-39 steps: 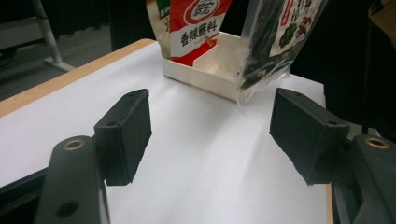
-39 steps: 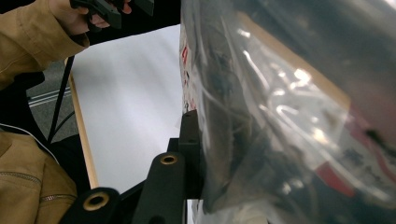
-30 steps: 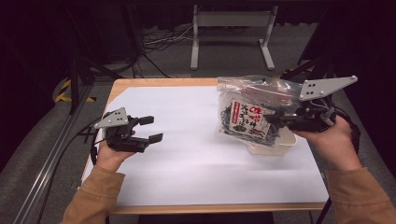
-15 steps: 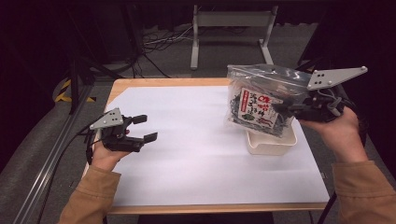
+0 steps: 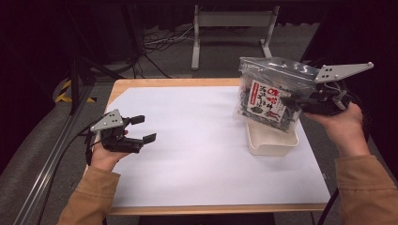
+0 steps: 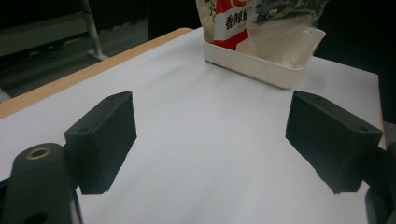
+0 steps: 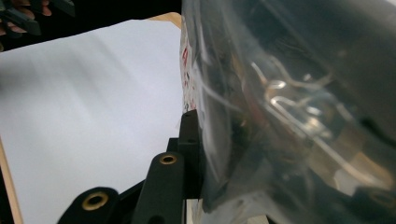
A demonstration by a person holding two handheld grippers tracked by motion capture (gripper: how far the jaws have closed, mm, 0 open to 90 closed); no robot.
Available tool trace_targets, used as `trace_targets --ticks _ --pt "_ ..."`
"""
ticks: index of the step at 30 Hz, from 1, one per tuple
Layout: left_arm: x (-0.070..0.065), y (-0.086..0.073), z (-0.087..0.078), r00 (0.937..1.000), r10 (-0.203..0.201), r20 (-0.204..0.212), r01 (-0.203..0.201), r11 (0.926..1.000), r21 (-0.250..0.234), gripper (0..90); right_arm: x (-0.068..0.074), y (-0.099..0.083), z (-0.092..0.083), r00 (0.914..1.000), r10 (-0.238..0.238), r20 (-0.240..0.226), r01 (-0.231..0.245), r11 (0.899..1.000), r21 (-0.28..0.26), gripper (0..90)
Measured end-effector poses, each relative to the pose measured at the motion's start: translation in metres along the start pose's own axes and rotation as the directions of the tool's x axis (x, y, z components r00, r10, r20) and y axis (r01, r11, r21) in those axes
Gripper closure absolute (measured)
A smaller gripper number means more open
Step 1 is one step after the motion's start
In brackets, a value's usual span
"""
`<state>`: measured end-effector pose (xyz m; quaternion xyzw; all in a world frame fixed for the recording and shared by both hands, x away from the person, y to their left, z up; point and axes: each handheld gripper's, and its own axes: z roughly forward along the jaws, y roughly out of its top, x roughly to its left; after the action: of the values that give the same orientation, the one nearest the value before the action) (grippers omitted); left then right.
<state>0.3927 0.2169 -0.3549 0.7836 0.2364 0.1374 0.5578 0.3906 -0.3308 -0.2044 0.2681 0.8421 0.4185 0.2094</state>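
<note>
A clear zip bag point(image 5: 267, 93) with a red-and-white label and dark contents hangs over the far end of a white tray point(image 5: 272, 143) at the table's right. My right gripper point(image 5: 288, 101) is shut on the bag's side. In the right gripper view the bag point(image 7: 289, 116) presses against one of my fingers point(image 7: 189, 140) and hides the other. My left gripper point(image 5: 144, 128) hovers at the table's left, far from the bag. Its jaws have just been opening and now stand open with nothing between them point(image 6: 212, 126). Ahead of them sit the tray point(image 6: 261, 65) and the bag point(image 6: 233, 18).
White paper point(image 5: 197, 140) covers the wooden table point(image 5: 155, 82), with bare room between the two hands. A metal stand point(image 5: 230, 21) and cables lie on the floor beyond the far edge. A rail point(image 5: 47, 168) runs along the left side.
My right hand has carried the bag to the right and a little away, so more of the tray shows. The left gripper's jaws stand slightly wider; that hand has barely moved.
</note>
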Motion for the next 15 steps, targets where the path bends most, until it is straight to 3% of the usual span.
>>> trace_targets --ticks 15 --pt "0.003 -0.002 -0.004 0.9999 -0.012 -0.011 0.012 0.9999 -0.001 16.1 -0.022 -0.02 0.004 0.9962 0.069 0.054 -0.07 0.997 0.028 74.5"
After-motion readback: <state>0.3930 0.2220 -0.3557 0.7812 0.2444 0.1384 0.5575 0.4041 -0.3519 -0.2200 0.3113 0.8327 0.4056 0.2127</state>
